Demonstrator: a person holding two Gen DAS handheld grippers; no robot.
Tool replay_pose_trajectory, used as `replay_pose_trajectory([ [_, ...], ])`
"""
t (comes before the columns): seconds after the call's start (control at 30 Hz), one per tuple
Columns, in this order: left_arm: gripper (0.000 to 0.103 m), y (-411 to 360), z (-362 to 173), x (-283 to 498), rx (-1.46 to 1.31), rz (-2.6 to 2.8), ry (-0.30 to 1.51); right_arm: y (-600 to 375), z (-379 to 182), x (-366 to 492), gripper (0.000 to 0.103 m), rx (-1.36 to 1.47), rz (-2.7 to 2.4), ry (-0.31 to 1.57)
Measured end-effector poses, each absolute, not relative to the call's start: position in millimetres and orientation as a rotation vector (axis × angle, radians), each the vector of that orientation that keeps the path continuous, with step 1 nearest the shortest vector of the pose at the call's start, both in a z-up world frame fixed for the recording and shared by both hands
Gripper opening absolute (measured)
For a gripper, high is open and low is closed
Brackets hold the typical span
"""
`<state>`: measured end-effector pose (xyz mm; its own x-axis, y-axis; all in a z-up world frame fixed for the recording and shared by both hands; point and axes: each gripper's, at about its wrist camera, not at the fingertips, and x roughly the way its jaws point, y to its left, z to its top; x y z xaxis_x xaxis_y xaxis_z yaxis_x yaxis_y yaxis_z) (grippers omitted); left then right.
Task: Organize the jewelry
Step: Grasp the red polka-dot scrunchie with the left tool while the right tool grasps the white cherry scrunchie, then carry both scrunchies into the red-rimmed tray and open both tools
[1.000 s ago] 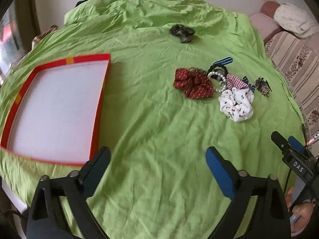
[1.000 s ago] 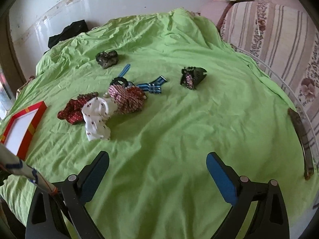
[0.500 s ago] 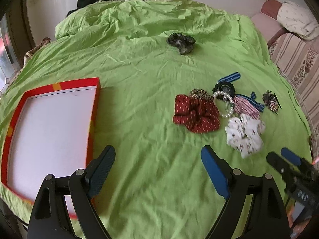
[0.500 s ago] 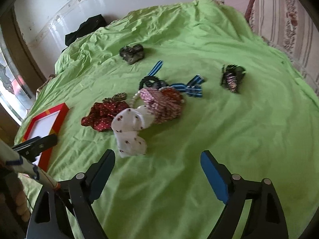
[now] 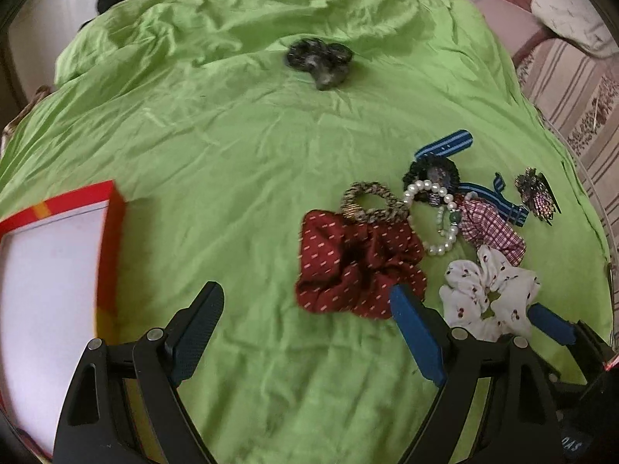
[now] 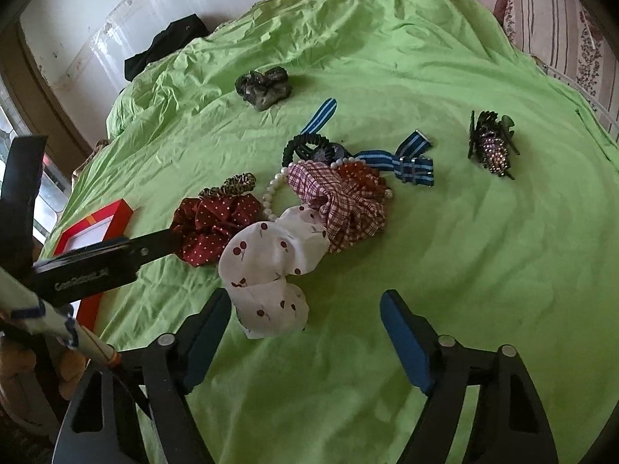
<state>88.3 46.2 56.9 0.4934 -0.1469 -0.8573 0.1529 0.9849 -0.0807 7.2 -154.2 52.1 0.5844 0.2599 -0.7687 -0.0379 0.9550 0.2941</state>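
**Ana:** If you count what lies on the green sheet [image 5: 240,162], how many pieces do you get?

**Ben:** Five scrunchies: one red [image 5: 356,266], one white with cherries [image 6: 271,266], one checked [image 6: 344,201], one thin leopard-print one [image 5: 371,201], and one dark scrunchie [image 5: 319,62] alone at the far side. Then one pearl bracelet [image 5: 439,216], one black hair tie [image 6: 305,147], one blue striped strap [image 6: 410,162] and one jewelled claw clip [image 6: 493,147] off to the right, apart from the rest.

**Ana:** And the tray?

**Ben:** One red-rimmed tray [image 5: 112,232] with a white floor, at the left, well apart from the pile. Nothing is in the part I can see.

**Ana:** How are the two tools held?

**Ben:** Both point down at the sheet from the near side. The left gripper [image 5: 305,328] has its jaws spread wide with only bare sheet between them; its right finger [image 5: 416,332] overlaps the near edge of the red scrunchie in the view, though I cannot tell if it touches. The right gripper [image 6: 305,336] is closing, and the near lobe of the white scrunchie lies just inside its left finger [image 6: 205,336], not pinched. Neither grips anything. A hand [image 6: 23,363] shows at the far left edge of the right view.
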Motion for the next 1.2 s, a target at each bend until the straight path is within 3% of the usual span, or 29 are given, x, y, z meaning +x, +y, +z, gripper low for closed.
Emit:
replay_pose_trajectory([
  [0.1,0.087,38,51,95,0.023,-0.199,1.041,-153,49,10,0.077,0.258,0.177,0.943],
  [0.17,0.081,33,48,96,0.027,-0.217,1.045,-154,47,11,0.075,0.264,0.179,0.947],
  [0.33,0.055,26,37,100,0.024,-0.246,1.085,-153,45,13,0.067,0.269,0.180,0.950],
  [0.4,0.041,24,35,100,0.029,-0.243,1.093,-152,45,12,0.056,0.265,0.189,0.955],
  [0.47,0.012,23,33,100,0.031,-0.232,1.104,-150,44,12,0.025,0.266,0.208,0.969],
  [0.63,0.011,31,56,83,-0.027,-0.231,1.080,-146,52,3,0.013,0.264,0.245,0.974],
  [1.2,0.011,103,165,-27,-0.056,-0.117,0.832,-109,124,-65,0.012,0.167,0.307,0.865],
])
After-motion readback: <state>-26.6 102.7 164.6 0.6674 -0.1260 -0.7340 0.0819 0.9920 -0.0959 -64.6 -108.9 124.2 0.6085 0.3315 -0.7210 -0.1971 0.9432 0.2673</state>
